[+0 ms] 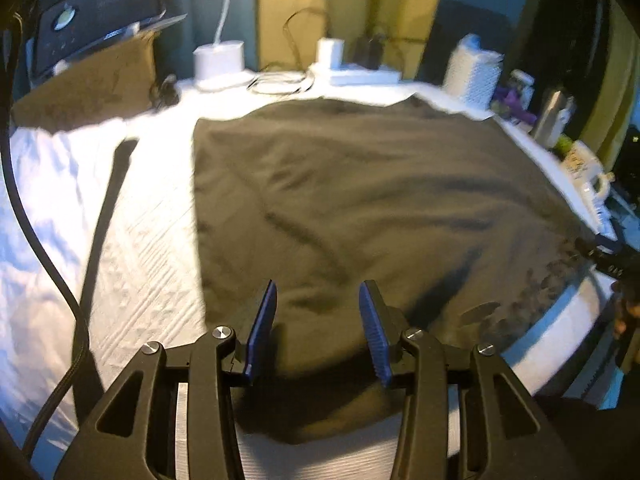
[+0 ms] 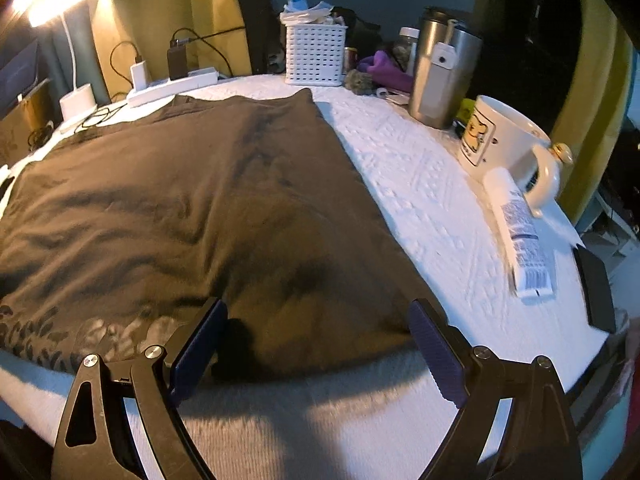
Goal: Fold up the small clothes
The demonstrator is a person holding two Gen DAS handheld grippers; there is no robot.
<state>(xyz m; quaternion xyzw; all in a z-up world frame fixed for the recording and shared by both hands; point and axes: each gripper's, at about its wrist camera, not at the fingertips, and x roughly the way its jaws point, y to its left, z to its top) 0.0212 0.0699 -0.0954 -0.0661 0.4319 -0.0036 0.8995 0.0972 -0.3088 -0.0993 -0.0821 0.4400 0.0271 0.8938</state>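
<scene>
A dark T-shirt (image 1: 360, 184) lies flat on the white bedspread (image 1: 152, 248); left gripper (image 1: 318, 304) and right gripper (image 2: 316, 332) hover parted, empty, at its near hem. Only the right view shows the mug (image 2: 504, 140) and tube (image 2: 520, 232)

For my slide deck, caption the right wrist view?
Open right claw over the dark shirt's near edge, mug beside.

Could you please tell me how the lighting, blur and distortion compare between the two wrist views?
Left wrist view: soft with motion blur, the white cover blown out left of the dark garment, and the far edge bowed by the fisheye. Right wrist view: sharper, the lamp glaring at top left, the mug legible, and the right gripper casting shadow on the near hem.
</scene>
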